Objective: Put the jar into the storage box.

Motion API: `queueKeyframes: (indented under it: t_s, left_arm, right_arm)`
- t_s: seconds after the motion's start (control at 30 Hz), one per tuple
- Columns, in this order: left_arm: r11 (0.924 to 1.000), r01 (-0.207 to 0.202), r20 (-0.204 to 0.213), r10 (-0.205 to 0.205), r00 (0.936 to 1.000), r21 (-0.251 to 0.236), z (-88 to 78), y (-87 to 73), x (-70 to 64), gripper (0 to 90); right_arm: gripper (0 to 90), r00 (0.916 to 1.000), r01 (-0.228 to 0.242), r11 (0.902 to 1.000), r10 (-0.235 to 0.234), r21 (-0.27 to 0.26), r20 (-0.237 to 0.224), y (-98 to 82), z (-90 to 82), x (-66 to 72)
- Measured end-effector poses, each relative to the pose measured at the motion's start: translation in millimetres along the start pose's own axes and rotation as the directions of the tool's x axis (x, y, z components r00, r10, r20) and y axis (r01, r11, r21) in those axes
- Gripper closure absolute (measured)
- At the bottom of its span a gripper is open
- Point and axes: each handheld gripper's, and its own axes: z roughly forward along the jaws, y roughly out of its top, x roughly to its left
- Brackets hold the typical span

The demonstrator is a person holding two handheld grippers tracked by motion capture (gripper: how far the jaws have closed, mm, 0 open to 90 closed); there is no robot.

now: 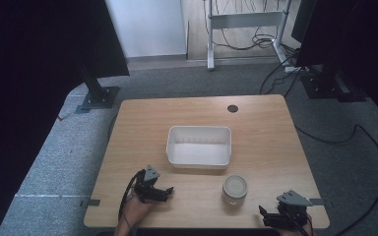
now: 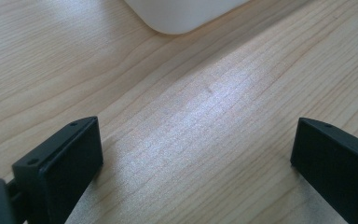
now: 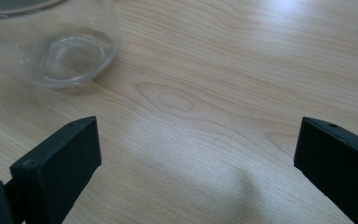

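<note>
A white rectangular tub sits in the middle of the wooden table, empty inside. Its rounded corner shows at the top of the left gripper view. A clear glass jar with a lid stands in front of the tub, toward the right; its base appears at the upper left of the right gripper view. My left gripper rests low on the table near the front left, open, nothing between its fingers. My right gripper lies at the front right edge, open and empty.
A round cable hole sits near the table's far edge. Black stands and cables lie on the grey carpet around the table. A white metal frame stands at the back.
</note>
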Motion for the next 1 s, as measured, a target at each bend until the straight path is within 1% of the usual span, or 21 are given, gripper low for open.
queueKeyframes:
  t_s: [0.13, 0.17, 0.37, 0.5, 0.73, 1.0]
  left_arm:
    - [1.0000, 0.000, 0.000, 0.000, 1.0000, 0.000, 0.0, 0.0, 0.0, 1.8]
    - [1.0000, 0.000, 0.000, 0.000, 1.0000, 0.000, 0.0, 0.0, 0.0, 1.8]
    - [1.0000, 0.000, -0.001, 0.000, 1.0000, 0.000, 0.0, 0.0, -0.1, 1.8]
    - [1.0000, 0.000, -0.001, 0.000, 1.0000, 0.000, 0.0, 0.0, -0.1, 1.8]
    - [1.0000, 0.000, -0.001, 0.000, 1.0000, 0.000, 0.0, 0.0, -0.1, 1.8]
    - [1.0000, 0.000, -0.001, 0.000, 1.0000, 0.000, 0.0, 0.0, -0.1, 1.8]
  right_arm:
    - [0.0, 0.9999, 0.004, 1.0000, -0.004, -0.006, -0.010, 3.9, -0.5, 3.2]
    - [0.0, 0.9999, 0.009, 0.9999, -0.009, -0.007, -0.010, 4.8, -0.3, 4.3]
    - [0.0, 0.9982, 0.043, 0.9991, -0.043, -0.005, -0.041, 11.2, 3.4, 13.7]
    - [0.0, 0.9969, 0.060, 0.9981, -0.061, -0.010, -0.050, 15.1, 5.3, 18.4]
    - [0.0, 0.9951, 0.073, 0.9970, -0.074, -0.028, -0.065, 21.3, 7.3, 23.5]
    - [0.0, 0.9915, 0.084, 0.9957, -0.087, -0.039, -0.096, 27.9, 11.3, 30.4]
